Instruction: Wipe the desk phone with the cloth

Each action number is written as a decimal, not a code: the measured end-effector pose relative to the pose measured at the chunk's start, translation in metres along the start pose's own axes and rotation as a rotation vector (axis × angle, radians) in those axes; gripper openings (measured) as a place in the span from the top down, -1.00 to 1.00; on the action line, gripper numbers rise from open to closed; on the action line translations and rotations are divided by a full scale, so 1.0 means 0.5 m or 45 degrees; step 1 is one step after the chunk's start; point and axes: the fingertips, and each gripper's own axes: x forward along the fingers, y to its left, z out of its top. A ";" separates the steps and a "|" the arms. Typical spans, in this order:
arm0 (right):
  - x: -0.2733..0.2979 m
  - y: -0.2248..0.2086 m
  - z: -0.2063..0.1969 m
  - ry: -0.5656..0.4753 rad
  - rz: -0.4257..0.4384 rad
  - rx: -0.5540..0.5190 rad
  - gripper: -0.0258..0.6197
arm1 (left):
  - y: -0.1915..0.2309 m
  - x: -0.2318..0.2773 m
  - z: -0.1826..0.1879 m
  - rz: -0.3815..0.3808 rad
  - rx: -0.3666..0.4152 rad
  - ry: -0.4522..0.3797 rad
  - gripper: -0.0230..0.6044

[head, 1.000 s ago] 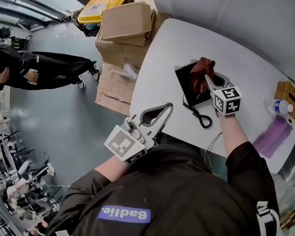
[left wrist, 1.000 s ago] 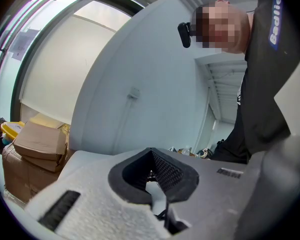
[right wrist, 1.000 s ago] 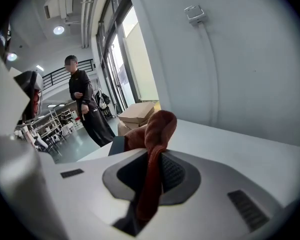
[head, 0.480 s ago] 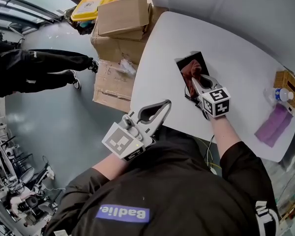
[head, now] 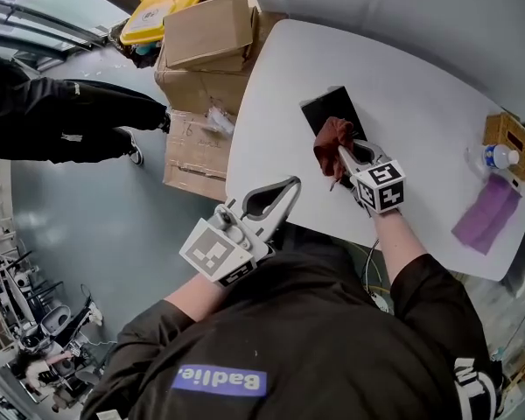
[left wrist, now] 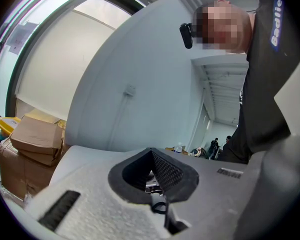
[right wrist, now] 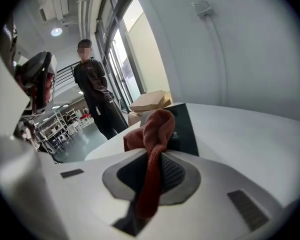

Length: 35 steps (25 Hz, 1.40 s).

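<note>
Right hand-held gripper [head: 340, 153] clenched the rust-red cloth [head: 332, 136] against the flat black desk phone [head: 324, 108], mid-wipe; a stroke across it seemed due next.

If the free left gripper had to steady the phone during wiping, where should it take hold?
Probably at the bare far end of the phone, jaws across its two long edges, coming from above on the left. It lies flat, and the cloth in the right gripper covers the near end.

The cloth [head: 332, 136] lies over the desk phone [head: 324, 107] on the table [head: 420, 112].
</note>
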 end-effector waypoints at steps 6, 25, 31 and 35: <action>-0.050 -0.117 -0.023 0.000 -0.109 0.039 0.77 | -0.023 0.031 -0.007 -0.008 0.023 0.019 0.91; -0.033 0.033 -0.088 0.157 -0.073 0.013 0.77 | 0.020 -0.039 0.010 -0.143 0.056 -0.020 0.91; -0.021 0.122 -0.064 0.164 -0.115 0.030 0.77 | 0.064 -0.112 0.048 -0.223 0.082 -0.050 0.91; -0.017 0.173 0.002 0.073 -0.149 0.100 0.77 | 0.093 -0.164 0.082 -0.266 0.104 -0.083 0.91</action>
